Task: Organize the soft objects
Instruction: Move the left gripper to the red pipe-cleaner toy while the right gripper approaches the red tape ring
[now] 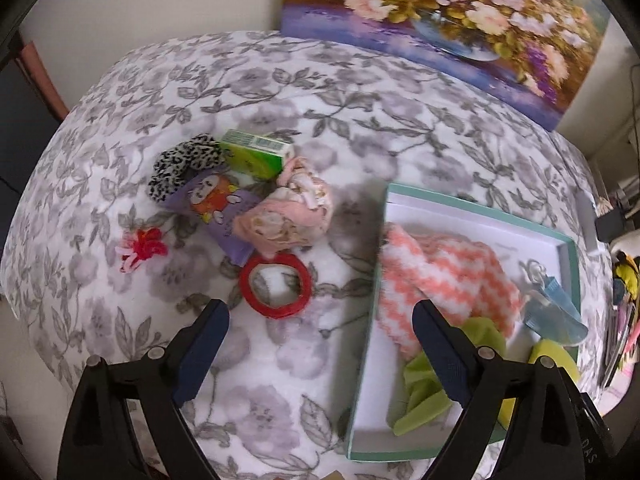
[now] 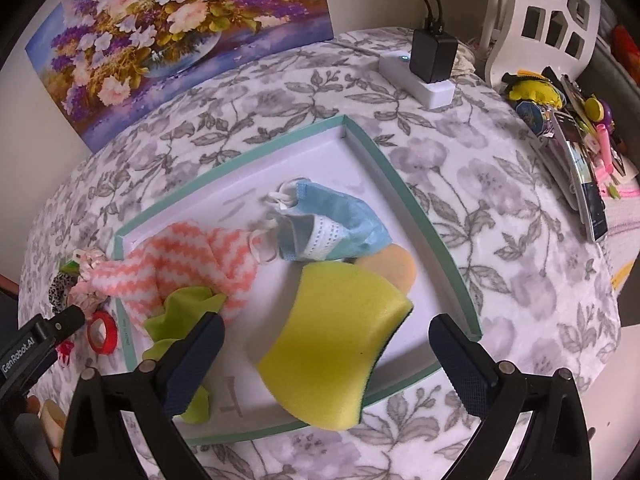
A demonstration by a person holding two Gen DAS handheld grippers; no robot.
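Yellow sponge point(image 2: 340, 340), striped cloth point(image 2: 192, 256), mask point(image 2: 340, 216) in tray point(image 2: 432, 236)

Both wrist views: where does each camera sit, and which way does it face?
Left wrist: on the left tongs, looking forward and down at the red tape ring and the tray's left edge; its open fingers show.
Right wrist: on the right tongs, looking down into the tray at the yellow sponge; its open fingers show.
Shared: tray, zigzag cloth, flower painting.
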